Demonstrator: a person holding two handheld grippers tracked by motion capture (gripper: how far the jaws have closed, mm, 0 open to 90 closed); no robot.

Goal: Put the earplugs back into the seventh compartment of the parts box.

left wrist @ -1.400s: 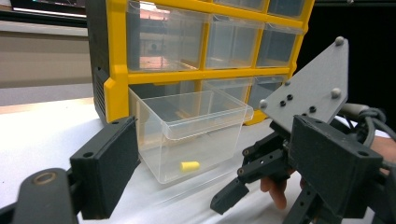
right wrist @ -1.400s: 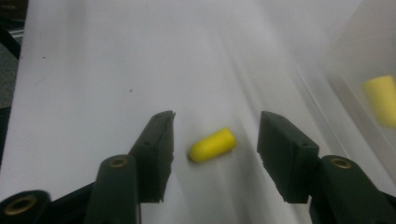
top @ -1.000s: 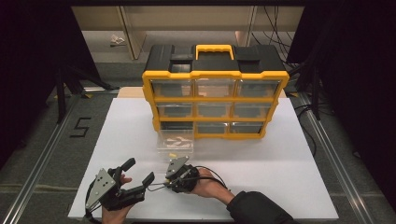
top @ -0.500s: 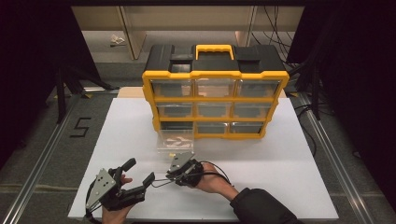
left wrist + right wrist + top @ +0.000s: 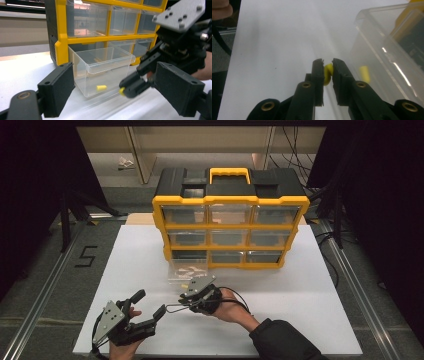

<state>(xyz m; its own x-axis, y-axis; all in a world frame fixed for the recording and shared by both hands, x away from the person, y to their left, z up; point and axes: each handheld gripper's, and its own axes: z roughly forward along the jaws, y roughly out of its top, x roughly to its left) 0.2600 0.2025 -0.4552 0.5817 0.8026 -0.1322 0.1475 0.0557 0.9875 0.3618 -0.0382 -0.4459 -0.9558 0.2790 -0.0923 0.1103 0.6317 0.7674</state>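
We have the clear drawer (image 5: 100,70) pulled out and sitting on the white table (image 5: 310,310) just in front of the yellow organizer (image 5: 230,227); one yellow earplug (image 5: 101,87) lies on its floor, long axis roughly level, narrow end pointing left in the left gripper view. Our right gripper (image 5: 327,65) is clamped on a second yellow earplug (image 5: 327,71) just beside the drawer, above the table; its axis we can't read. Our left gripper (image 5: 112,90) has its jaws wide apart, holding nothing.
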